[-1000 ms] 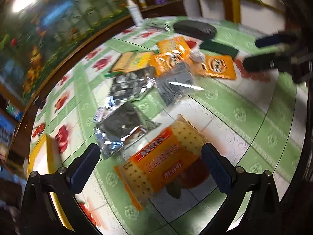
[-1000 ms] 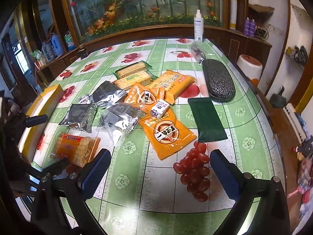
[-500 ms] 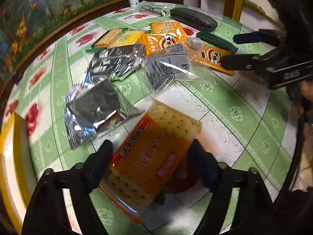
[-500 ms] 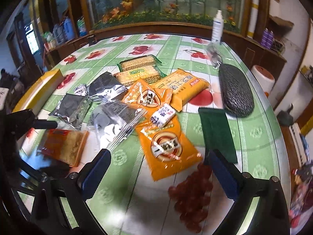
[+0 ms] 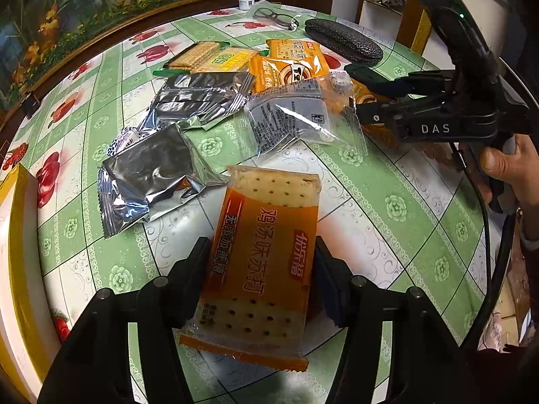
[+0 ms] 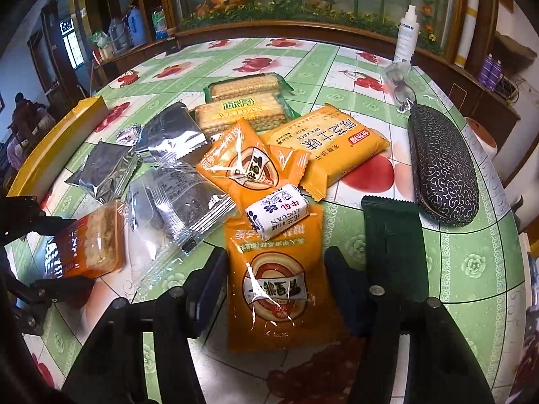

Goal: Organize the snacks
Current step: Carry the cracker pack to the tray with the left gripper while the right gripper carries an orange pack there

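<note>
A black patterned glasses case [image 6: 443, 166] lay far right on the green floral tablecloth [image 6: 471, 262], eyeglasses [image 6: 401, 89] just beyond it, a white spray bottle [image 6: 407, 38] farther back.

The tablecloth [image 6: 471, 269] is green-and-white checked, with red fruit prints and pale floral medallions. On it, beside the white nougat candy [image 6: 277, 211] with blue flowers and red characters, lie orange pouches [image 6: 273, 279] bearing a round brown-and-white emblem. Left of the candy sit silver foil packs [image 5: 148, 175] and an orange, part-clear cracker packet [image 5: 262, 262] showing dotted crackers. Right of it lie a dark green packet [image 6: 394, 245] and a black case [image 6: 441, 168] with silver scrollwork.
</note>
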Available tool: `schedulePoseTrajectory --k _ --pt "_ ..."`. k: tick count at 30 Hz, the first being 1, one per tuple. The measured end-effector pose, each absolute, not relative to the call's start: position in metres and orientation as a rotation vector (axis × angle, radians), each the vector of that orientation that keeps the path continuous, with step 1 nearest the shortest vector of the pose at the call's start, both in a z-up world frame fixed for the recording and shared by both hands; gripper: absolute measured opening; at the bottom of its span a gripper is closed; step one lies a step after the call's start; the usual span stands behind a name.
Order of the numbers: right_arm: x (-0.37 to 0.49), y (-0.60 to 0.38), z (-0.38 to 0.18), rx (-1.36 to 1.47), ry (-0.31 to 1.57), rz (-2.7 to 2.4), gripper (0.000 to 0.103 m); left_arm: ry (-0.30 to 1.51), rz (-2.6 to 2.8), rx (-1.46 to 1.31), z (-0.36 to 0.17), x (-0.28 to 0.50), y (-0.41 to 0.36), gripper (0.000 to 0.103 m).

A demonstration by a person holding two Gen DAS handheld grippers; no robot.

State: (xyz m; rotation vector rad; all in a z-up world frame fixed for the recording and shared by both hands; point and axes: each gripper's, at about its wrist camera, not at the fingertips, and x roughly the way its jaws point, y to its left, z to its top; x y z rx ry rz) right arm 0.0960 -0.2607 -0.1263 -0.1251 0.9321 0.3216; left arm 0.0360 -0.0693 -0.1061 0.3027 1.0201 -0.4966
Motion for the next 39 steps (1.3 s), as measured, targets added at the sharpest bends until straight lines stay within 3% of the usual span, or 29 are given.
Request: schedulePoseTrajectory --k 5,6,16,39 --pt "0.087 -0.281 -0.119 0.062 0.935 0.359 0.038 1.016 -0.490 0.269 -0.105 0.033 -0.067 0.053" --pt "0.084 -0.284 -0.116 0.094 0.933 0.372 0.014 1.015 -0.491 0.255 -0.104 0.031 -0.066 0.053" --pt "0.067 -0.288 -0.115 0.166 0.935 0.376 0.012 1.020 -0.476 0.164 -0.101 0.018 -0.055 0.052" --pt "0.034 -0.257 -0.045 0.249 0.767 0.538 0.006 0.889 -0.395 0.055 -0.055 -0.004 -0.012 0.052"
